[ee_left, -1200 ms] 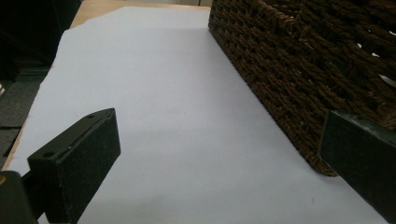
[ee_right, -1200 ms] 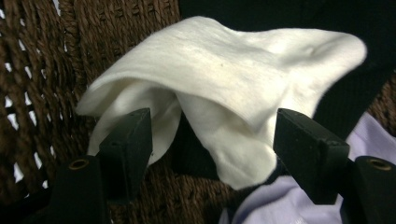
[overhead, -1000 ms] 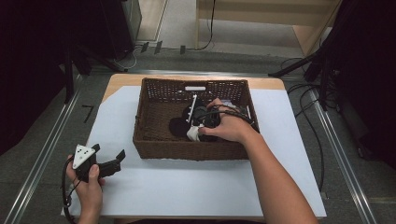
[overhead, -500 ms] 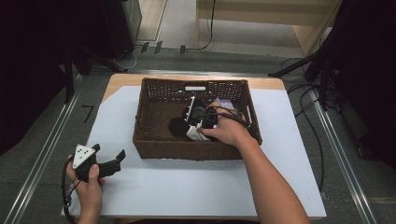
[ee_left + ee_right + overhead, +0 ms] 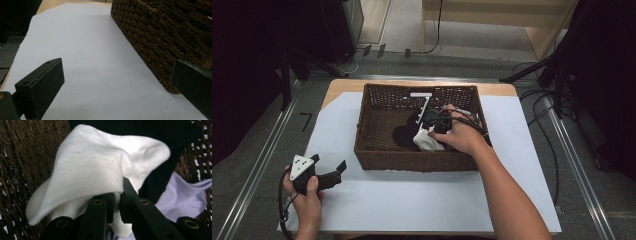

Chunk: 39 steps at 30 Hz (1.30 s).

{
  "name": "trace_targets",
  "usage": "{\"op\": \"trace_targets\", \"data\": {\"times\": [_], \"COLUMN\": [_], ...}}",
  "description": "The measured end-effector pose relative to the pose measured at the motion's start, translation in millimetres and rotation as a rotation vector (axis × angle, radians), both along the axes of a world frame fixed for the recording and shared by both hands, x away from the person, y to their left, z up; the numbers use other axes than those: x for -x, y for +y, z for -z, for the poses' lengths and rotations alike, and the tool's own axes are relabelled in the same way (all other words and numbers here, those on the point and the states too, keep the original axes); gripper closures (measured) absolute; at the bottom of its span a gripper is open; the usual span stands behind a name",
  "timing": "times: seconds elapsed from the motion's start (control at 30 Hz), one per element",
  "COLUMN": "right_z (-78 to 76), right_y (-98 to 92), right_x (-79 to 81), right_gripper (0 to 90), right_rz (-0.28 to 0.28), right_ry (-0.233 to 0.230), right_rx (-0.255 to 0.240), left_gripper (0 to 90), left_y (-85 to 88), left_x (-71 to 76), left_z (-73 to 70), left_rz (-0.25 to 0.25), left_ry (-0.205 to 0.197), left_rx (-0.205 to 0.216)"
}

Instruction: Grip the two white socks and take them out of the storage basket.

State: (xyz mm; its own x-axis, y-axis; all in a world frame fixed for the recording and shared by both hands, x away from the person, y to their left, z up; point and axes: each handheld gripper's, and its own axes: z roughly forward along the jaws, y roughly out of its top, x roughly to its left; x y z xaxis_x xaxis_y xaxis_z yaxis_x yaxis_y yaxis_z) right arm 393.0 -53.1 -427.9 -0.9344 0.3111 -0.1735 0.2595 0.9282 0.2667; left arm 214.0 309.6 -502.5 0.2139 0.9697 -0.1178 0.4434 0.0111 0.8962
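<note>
A brown wicker basket (image 5: 382,155) stands on the white table sheet, and its woven wall (image 5: 155,37) fills the right of the left gripper view. Inside it, my right gripper (image 5: 432,131) is shut on a white sock (image 5: 100,167), which drapes over both jaws. The sock (image 5: 428,142) is lifted slightly above a black garment (image 5: 404,135) on the basket floor. A pale lilac cloth (image 5: 185,195) lies beneath, beside the black fabric (image 5: 160,180). My left gripper (image 5: 328,172) rests on the sheet at the front left, jaws wide apart with nothing between them (image 5: 117,87).
The white sheet (image 5: 412,200) covers most of the wooden table and is bare in front of the basket. A white stick-like item (image 5: 424,105) leans against the basket's far wall. Cables (image 5: 542,115) trail on the floor to the right.
My right hand has shifted a little toward the basket's near right side with the white sock in its jaws. The left gripper has stayed put.
</note>
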Motion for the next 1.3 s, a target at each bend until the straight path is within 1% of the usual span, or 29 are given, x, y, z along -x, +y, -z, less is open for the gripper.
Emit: {"op": "trace_targets", "data": {"times": [0.07,0.17,0.27,0.3,0.33,0.4,0.43,0.47,0.53,0.57,0.6,0.7,0.73,0.77,0.8,0.83,0.87,0.9,0.93,0.97,1.0,1.03,1.07,1.1,1.13,1.17,1.23,1.27,1.3], "right_z": [-5.7,-9.3,-17.0,-17.0,-20.8,-22.5,-25.8,-25.8,-30.7,-30.7,-34.0,-34.2,-32.7,-26.0,-26.0,-13.9,-13.9,-1.5,2.0,2.0,4.9,4.7,2.9,2.9,-2.3,-2.3,-6.2,-11.7,-15.2], "right_y": [-5.0,-8.3,-13.8,-13.8,-16.7,-18.2,-21.6,-21.6,-28.6,-28.6,-35.6,-42.4,-44.8,-46.8,-46.8,-45.4,-45.4,-44.2,-44.4,-44.4,-45.4,-49.5,-50.7,-50.7,-54.0,-54.0,-58.1,-65.1,-68.9], "right_x": [-0.4,-0.9,-1.0,-1.0,-1.5,-1.4,-1.9,-1.9,-3.3,-3.3,-5.1,-7.6,-8.6,-10.1,-10.1,-10.7,-10.7,-11.2,-11.5,-11.5,-11.8,-13.3,-13.5,-13.5,-13.2,-13.2,-11.2,-9.8,-9.0], "right_gripper": [84.1,84.1,84.1,84.1,84.1,84.1,84.2,84.2,84.1,84.1,84.1,84.1,84.0,83.2,83.2,79.5,79.5,73.7,71.4,71.4,68.7,62.3,60.0,60.0,53.0,53.0,46.9,43.5,42.4], "right_rz": [0.012,0.019,0.03,0.03,0.033,0.039,0.044,0.044,0.063,0.063,0.091,0.116,0.124,0.136,0.136,0.141,0.141,0.13,0.131,0.131,0.135,0.152,0.16,0.16,0.172,0.172,0.172,0.185,0.194], "right_ry": [-0.011,-0.014,-0.023,-0.023,-0.033,-0.035,-0.049,-0.049,-0.07,-0.07,-0.084,-0.097,-0.093,-0.069,-0.069,-0.024,-0.024,-0.008,0.001,0.001,0.008,0.017,0.024,0.024,0.032,0.032,0.013,0.019,0.019], "right_rx": [-0.017,-0.03,-0.033,-0.033,-0.035,-0.039,-0.041,-0.041,-0.039,-0.039,-0.051,-0.056,-0.057,-0.056,-0.056,-0.03,-0.03,0.018,0.027,0.027,0.034,0.022,0.012,0.012,0.012,0.012,0.036,0.031,0.017], "left_gripper": [0.0,0.0,0.0,0.0,0.0,0.0,0.0,0.0,0.0,0.0,0.0,0.0,0.0,0.0,0.0,0.0,0.0,0.0,0.0,0.0,0.0,0.0,0.0,0.0,0.0,0.0,0.0,0.0,0.0], "left_y": [-0.1,0.1,0.2,0.2,0.1,0.1,0.1,0.1,0.1,0.1,0.0,0.2,0.1,0.1,0.1,0.0,0.1,0.0,0.1,0.1,0.3,0.3,0.3,0.2,0.4,0.4,0.4,0.4,0.3], "left_x": [0.0,0.4,0.3,0.3,0.3,0.3,0.3,0.3,0.3,0.4,0.4,0.4,0.3,0.2,0.2,0.2,0.3,0.5,0.5,0.5,0.5,0.4,0.4,0.3,0.1,0.1,0.4,0.4,0.4], "left_z": [0.0,-0.2,-0.3,-0.3,-0.2,-0.2,-0.2,-0.2,-0.2,-0.2,-0.2,-0.3,-0.3,-0.2,-0.2,-0.2,-0.2,-0.3,-0.2,-0.2,-0.4,-0.4,-0.4,-0.2,-0.2,-0.2,-0.3,-0.3,-0.3], "left_rz": [-0.001,0.002,0.004,0.004,0.002,0.002,0.002,0.002,0.002,0.002,0.002,0.002,0.001,0.0,0.0,0.0,0.001,0.001,0.002,0.002,0.003,0.003,0.003,0.003,0.004,0.004,0.005,0.004,0.004], "left_ry": [0.0,0.001,0.003,0.003,0.002,0.001,0.002,0.002,0.0,0.0,0.001,0.002,0.002,0.002,0.002,0.001,0.001,0.0,0.0,0.0,0.002,0.003,0.003,0.002,0.001,0.001,0.004,0.003,0.003], "left_rx": [0.0,-0.003,-0.002,-0.002,-0.002,-0.002,-0.003,-0.003,-0.002,-0.003,-0.002,-0.002,-0.003,-0.001,-0.001,-0.001,-0.002,-0.003,-0.002,-0.002,-0.002,-0.002,-0.002,0.0,0.001,0.001,-0.003,-0.005,-0.005]}}
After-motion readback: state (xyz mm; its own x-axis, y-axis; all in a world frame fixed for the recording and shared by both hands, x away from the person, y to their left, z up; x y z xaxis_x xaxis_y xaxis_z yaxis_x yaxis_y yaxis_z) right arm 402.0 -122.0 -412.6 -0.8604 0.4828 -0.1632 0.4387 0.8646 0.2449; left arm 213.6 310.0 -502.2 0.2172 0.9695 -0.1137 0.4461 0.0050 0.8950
